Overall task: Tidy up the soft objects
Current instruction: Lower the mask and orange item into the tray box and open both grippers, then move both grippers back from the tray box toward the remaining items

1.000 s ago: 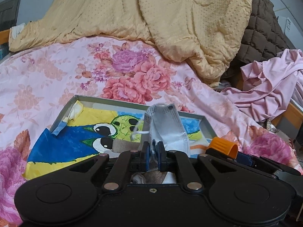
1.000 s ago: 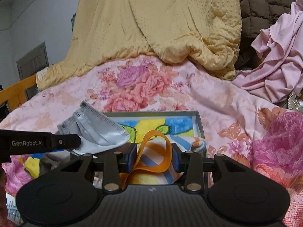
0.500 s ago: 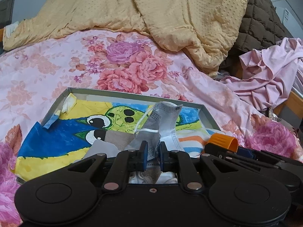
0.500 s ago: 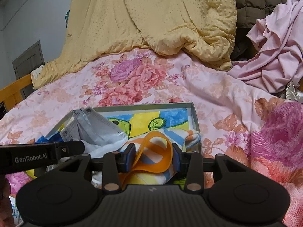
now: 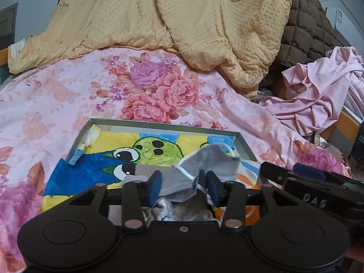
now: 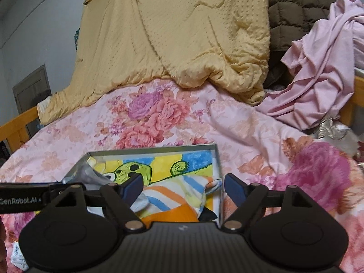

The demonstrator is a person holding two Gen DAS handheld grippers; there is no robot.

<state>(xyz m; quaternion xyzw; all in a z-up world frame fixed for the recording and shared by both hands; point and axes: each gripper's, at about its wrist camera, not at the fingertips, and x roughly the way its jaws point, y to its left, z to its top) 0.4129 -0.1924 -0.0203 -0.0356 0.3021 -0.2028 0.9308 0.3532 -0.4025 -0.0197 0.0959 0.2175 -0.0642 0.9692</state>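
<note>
The left gripper (image 5: 183,187) is opening, its blue pads clear of the grey face mask (image 5: 204,170) that lies loose between them in the shallow tray (image 5: 163,126). The right gripper (image 6: 183,187) is opening too – the striped cloth (image 6: 175,195) sits free below its spread jaws, in the same tray. Around the tray lies a floral bedsheet (image 5: 68,91); beyond it a yellow quilt (image 5: 193,22) and crumpled pink fabric (image 5: 318,95) – the right gripper's arm crosses the left view's lower right.

My left gripper (image 5: 183,187) tilts downward, its blue-padded fingers (image 5: 155,187) spreading apart, pressing on nothing. My right gripper (image 6: 183,187) angles down too, its fingers (image 6: 235,187) opening wide, clear of anything between them.
</note>
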